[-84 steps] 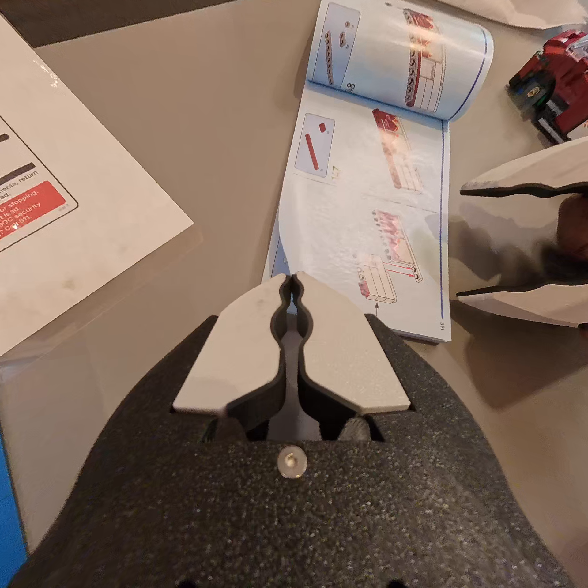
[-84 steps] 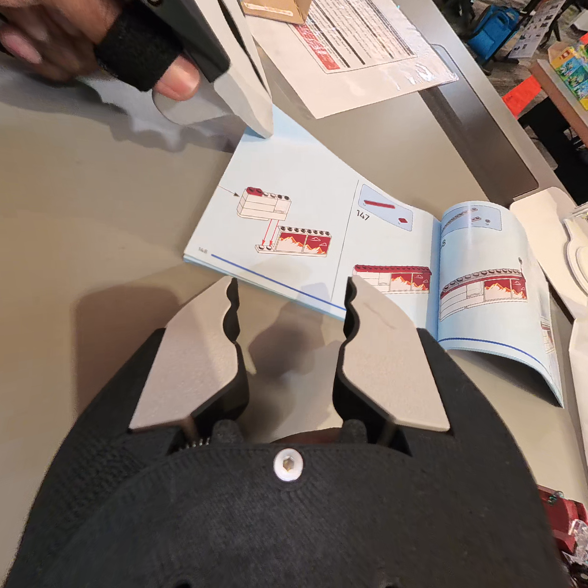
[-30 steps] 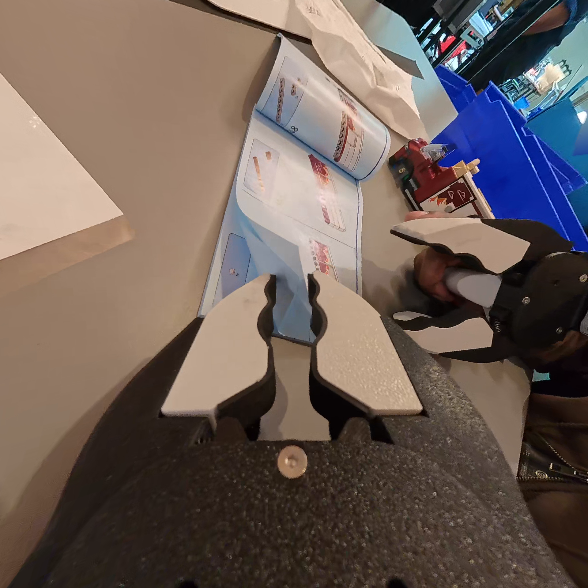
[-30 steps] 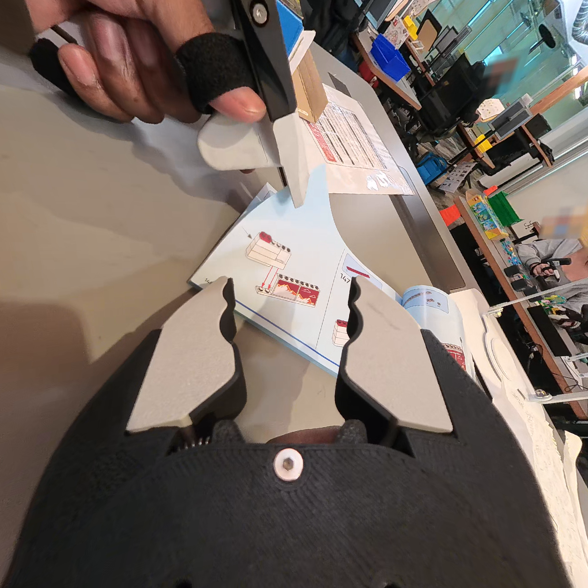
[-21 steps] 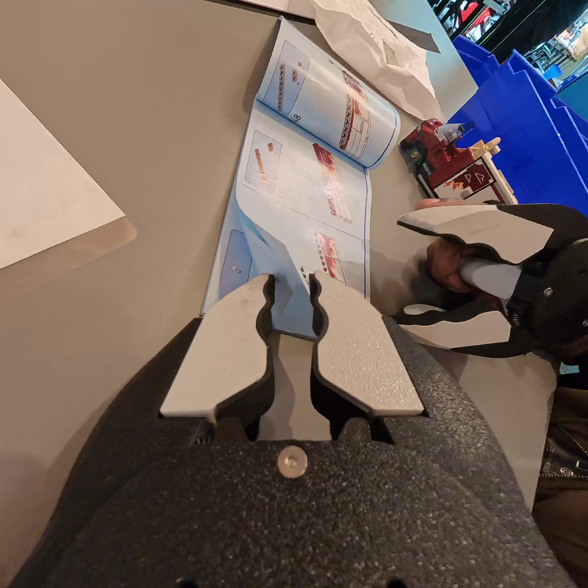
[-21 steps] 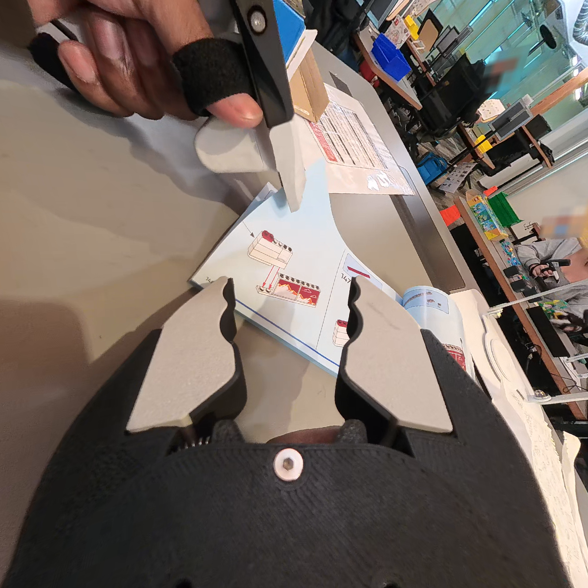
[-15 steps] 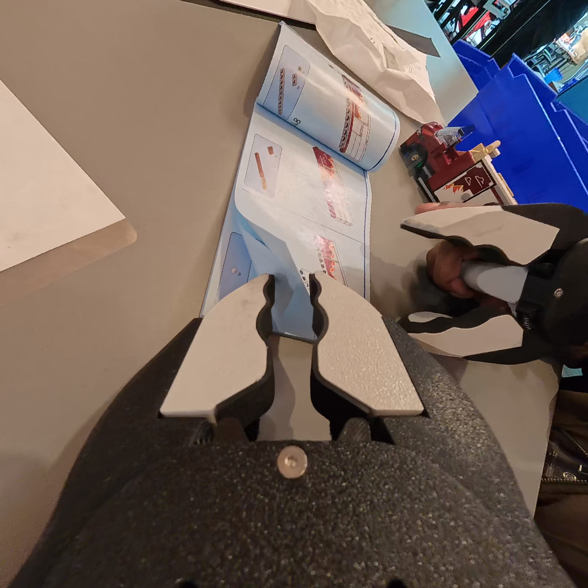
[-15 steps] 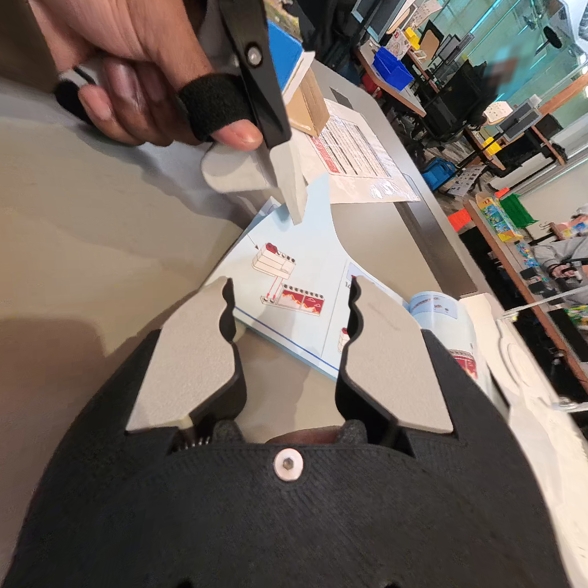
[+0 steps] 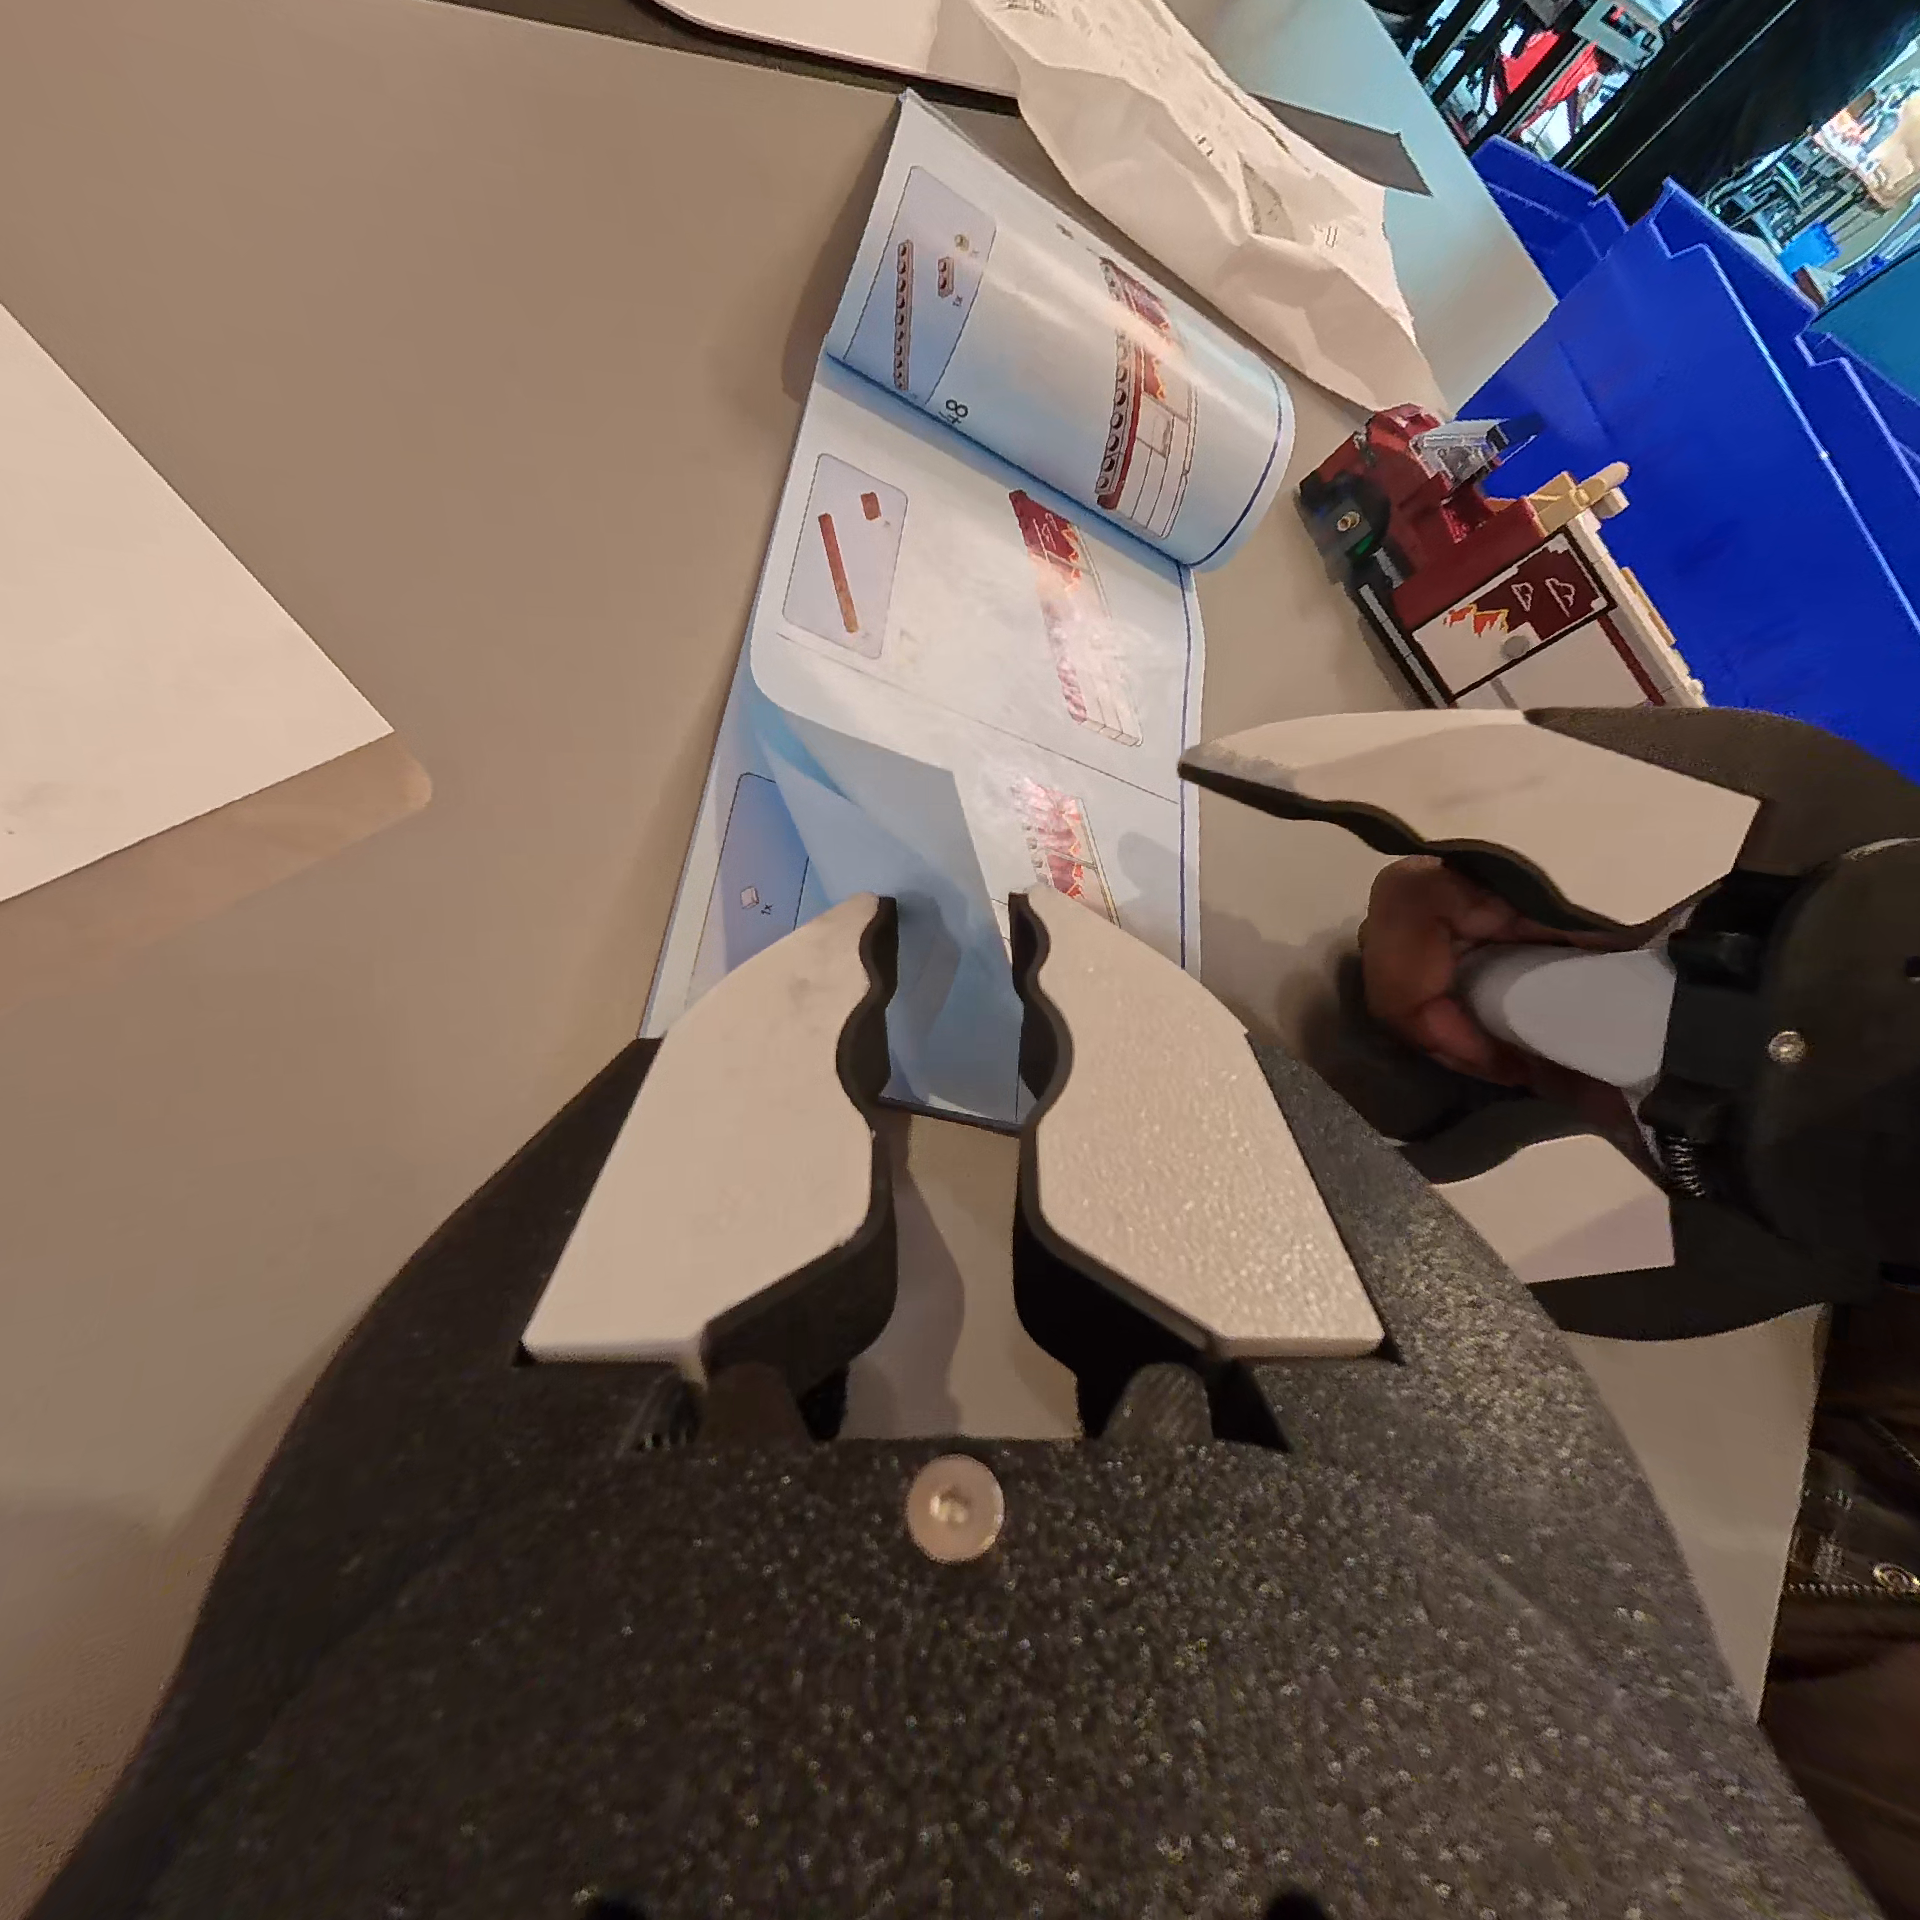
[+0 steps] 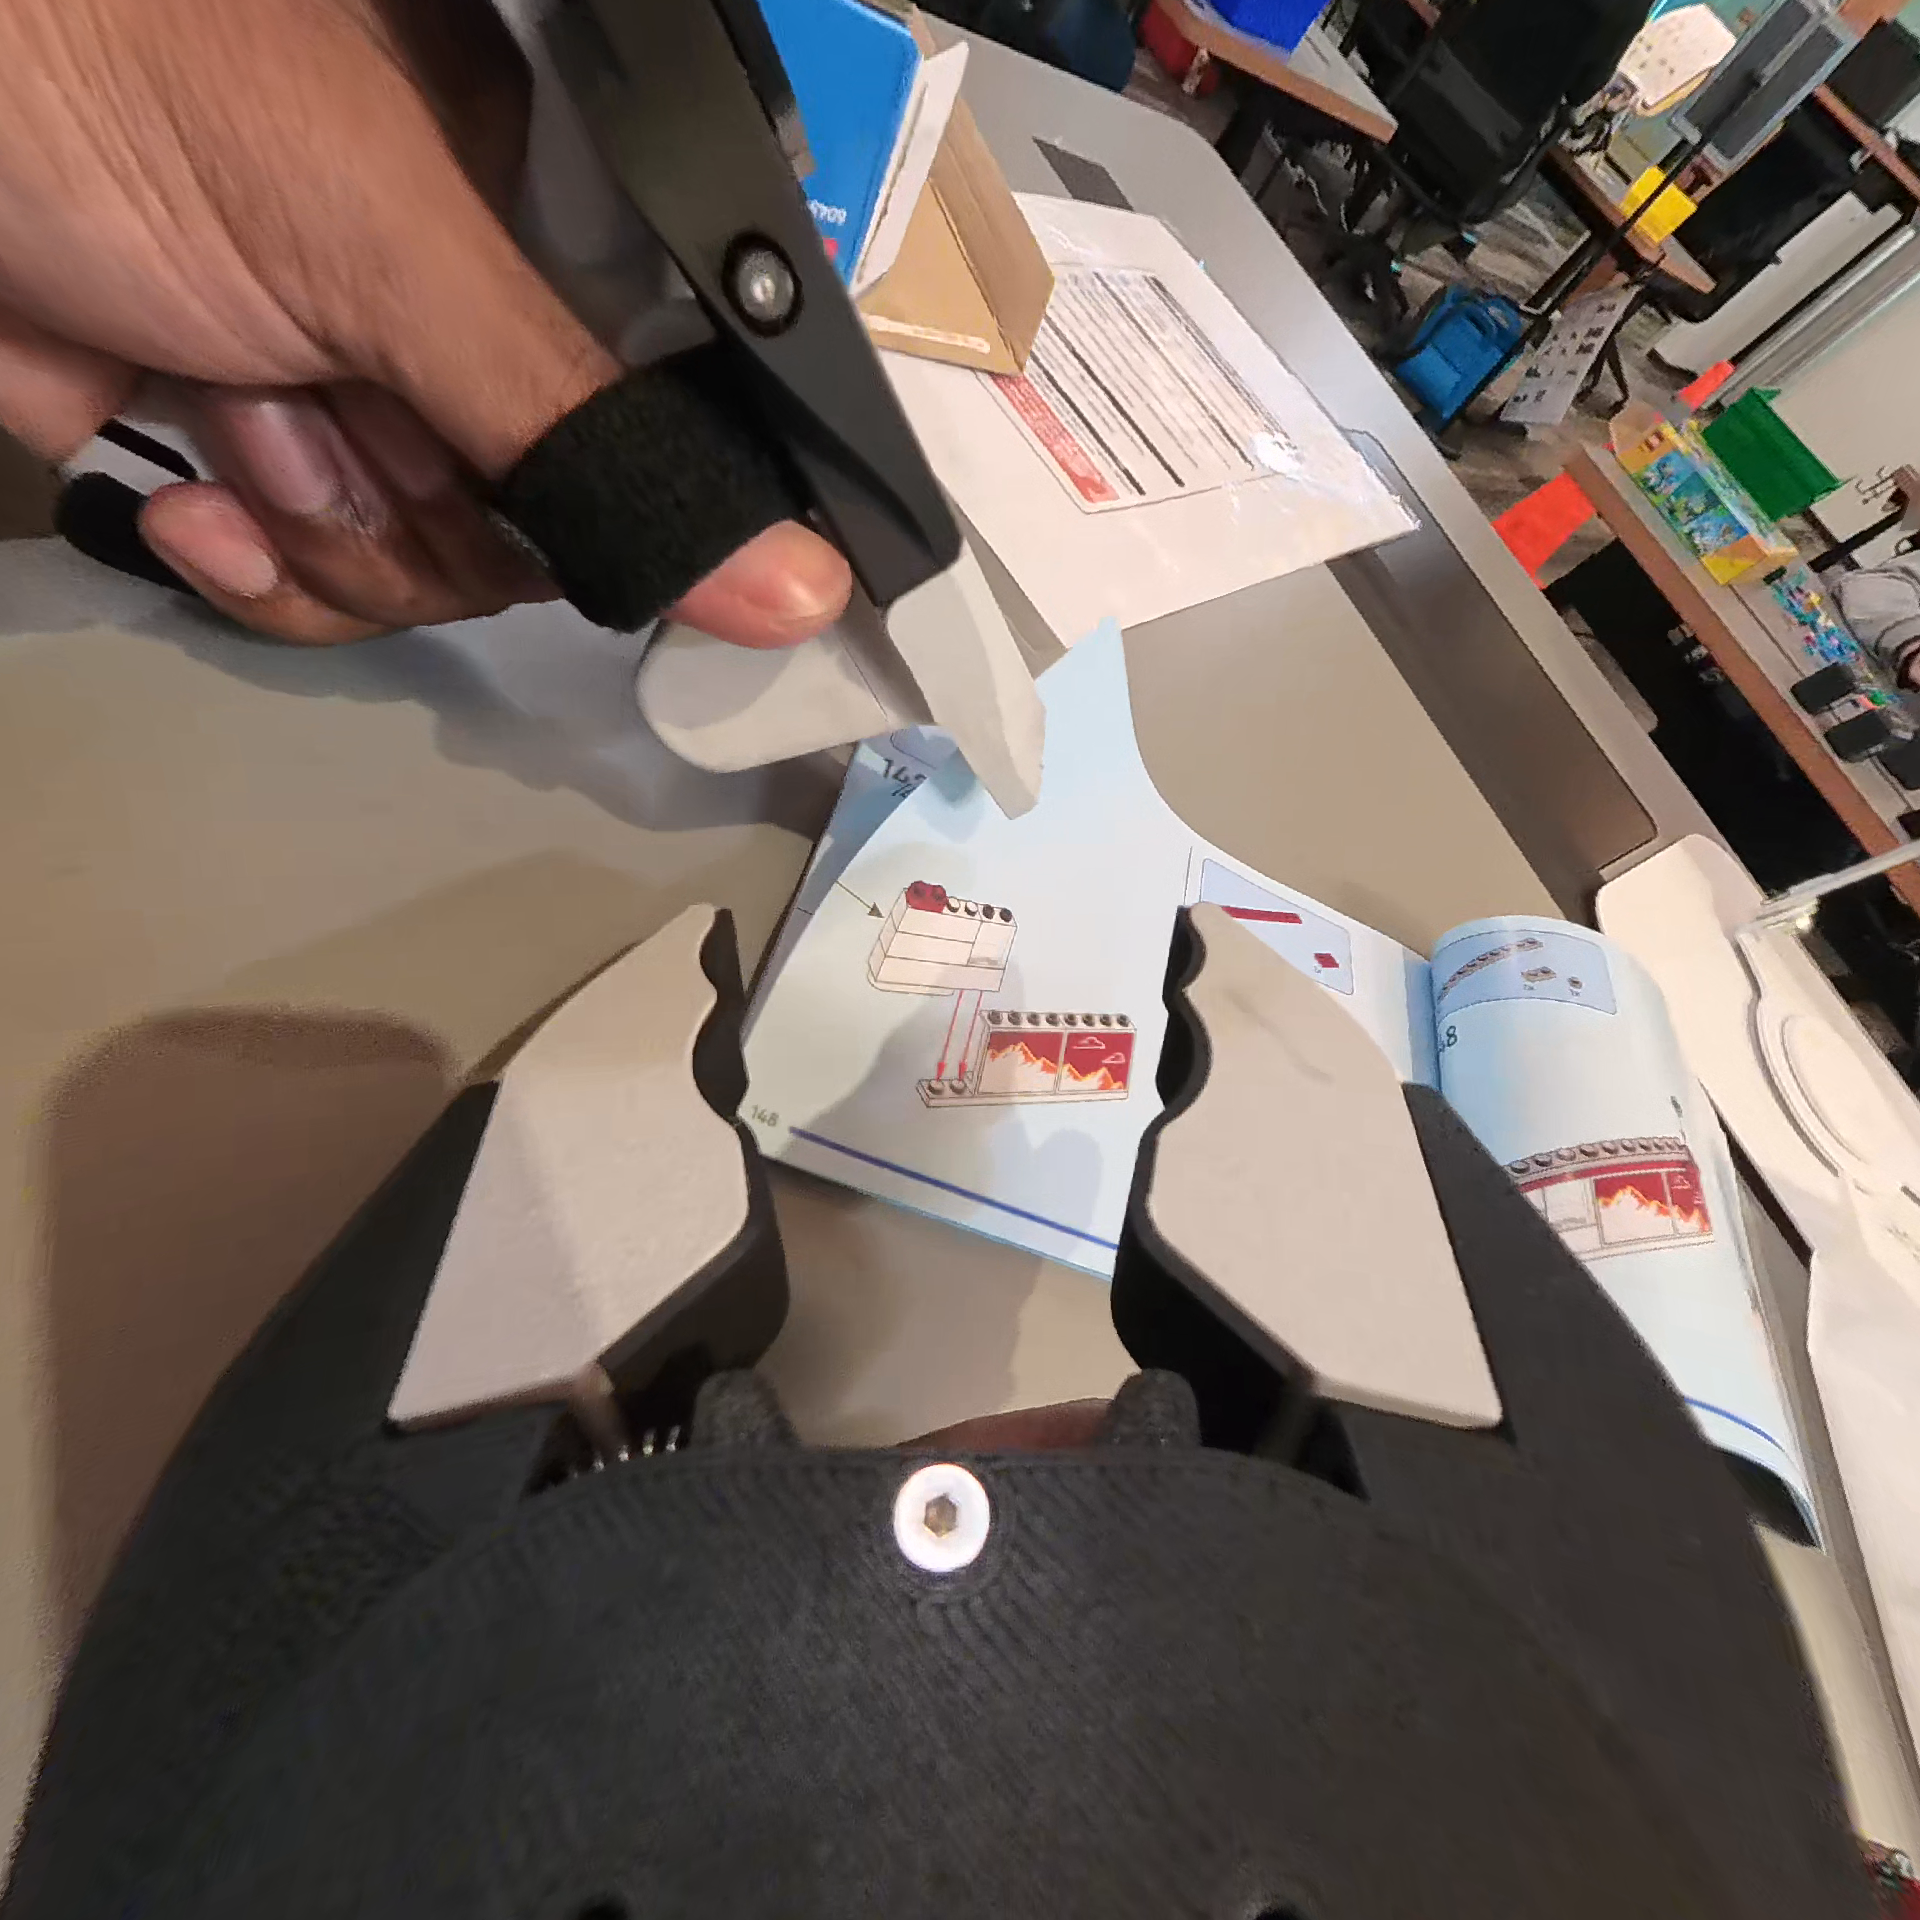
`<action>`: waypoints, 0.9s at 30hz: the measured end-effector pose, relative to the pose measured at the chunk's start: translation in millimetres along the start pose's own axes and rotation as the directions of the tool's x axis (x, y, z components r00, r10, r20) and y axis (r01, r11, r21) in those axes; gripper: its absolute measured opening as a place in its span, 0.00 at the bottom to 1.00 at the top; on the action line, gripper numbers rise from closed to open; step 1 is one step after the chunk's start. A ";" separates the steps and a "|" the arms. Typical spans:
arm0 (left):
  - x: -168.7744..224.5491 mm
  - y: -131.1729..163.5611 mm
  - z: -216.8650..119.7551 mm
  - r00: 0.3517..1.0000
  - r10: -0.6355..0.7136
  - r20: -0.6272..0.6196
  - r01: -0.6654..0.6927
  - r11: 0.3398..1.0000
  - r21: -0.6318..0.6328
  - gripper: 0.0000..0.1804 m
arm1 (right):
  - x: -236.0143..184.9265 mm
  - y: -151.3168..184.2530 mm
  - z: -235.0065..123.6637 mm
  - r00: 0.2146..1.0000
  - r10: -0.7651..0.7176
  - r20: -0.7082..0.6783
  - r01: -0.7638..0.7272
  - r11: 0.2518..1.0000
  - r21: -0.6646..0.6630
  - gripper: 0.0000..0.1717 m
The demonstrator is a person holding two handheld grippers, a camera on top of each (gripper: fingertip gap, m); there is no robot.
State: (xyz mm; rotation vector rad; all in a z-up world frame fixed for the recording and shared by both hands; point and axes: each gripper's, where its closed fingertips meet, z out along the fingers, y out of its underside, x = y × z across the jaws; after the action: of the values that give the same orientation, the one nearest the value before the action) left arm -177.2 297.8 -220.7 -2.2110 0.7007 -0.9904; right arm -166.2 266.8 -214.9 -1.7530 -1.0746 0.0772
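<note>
An open light-blue instruction booklet lies on the grey table. Its near page is lifted and curled. My left gripper stands at that page's corner. Its fingers are a little apart and the thin page passes between them with a gap at the pads, so it is not pinched. The right wrist view shows the same page rising behind the left gripper's fingers. My right gripper is wide open and holds nothing, low over the booklet's near edge. Its fingers also show at the right of the left wrist view.
A red and white brick model stands right of the booklet, with blue bins behind it. Crumpled white paper lies beyond the booklet. A laminated sheet and a cardboard box lie behind the left gripper. Spacing between my two grippers at the tips: around 4 cm.
The left gripper was shut at the page corner 2.8 s ago; its fingers have since parted a little and the page stays lifted between them. The right gripper has opened wider and moved closer over the booklet.
</note>
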 end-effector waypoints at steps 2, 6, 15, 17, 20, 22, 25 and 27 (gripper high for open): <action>-0.3 0.0 0.3 1.000 0.001 0.001 -0.001 1.000 0.001 0.11 | 0.4 1.8 3.8 1.000 -0.004 -0.013 0.003 1.000 -0.026 0.47; -1.0 0.2 0.8 1.000 -0.002 0.000 0.002 1.000 0.002 0.12 | 1.3 4.8 7.1 1.000 -0.008 -0.022 0.007 0.998 -0.054 0.46; -1.1 -1.0 -0.4 1.000 -0.005 -0.005 0.005 1.000 0.009 0.11 | 15.5 13.8 3.9 0.999 0.026 -0.044 -0.029 0.997 -0.069 0.42; -1.9 -1.1 -0.7 1.000 -0.007 -0.005 0.007 1.000 0.011 0.11 | 18.5 14.9 1.4 0.998 0.041 -0.042 -0.043 0.997 -0.065 0.40; -2.7 -1.5 -1.0 1.000 -0.008 -0.003 0.008 1.000 0.013 0.12 | 23.0 15.3 -2.7 0.998 0.047 -0.045 -0.050 0.997 -0.056 0.36; -3.6 -2.0 -1.4 1.000 -0.011 -0.001 0.011 1.000 0.016 0.12 | 25.5 15.1 -5.2 0.998 0.046 -0.050 -0.048 0.998 -0.049 0.33; -4.9 -2.9 -2.1 1.000 -0.015 0.001 0.015 1.000 0.023 0.12 | 26.7 16.4 -7.2 0.998 0.029 -0.056 -0.032 0.998 -0.051 0.28; -5.6 -3.1 -2.3 1.000 -0.018 0.002 0.018 1.000 0.026 0.12 | 24.6 17.5 -7.3 0.999 0.026 -0.046 -0.028 0.998 -0.055 0.25</action>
State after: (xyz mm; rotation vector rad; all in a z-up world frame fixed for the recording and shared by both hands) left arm -181.7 302.9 -219.9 -2.1993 0.6646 -0.9999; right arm -136.8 277.2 -214.9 -1.8110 -1.0289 0.0247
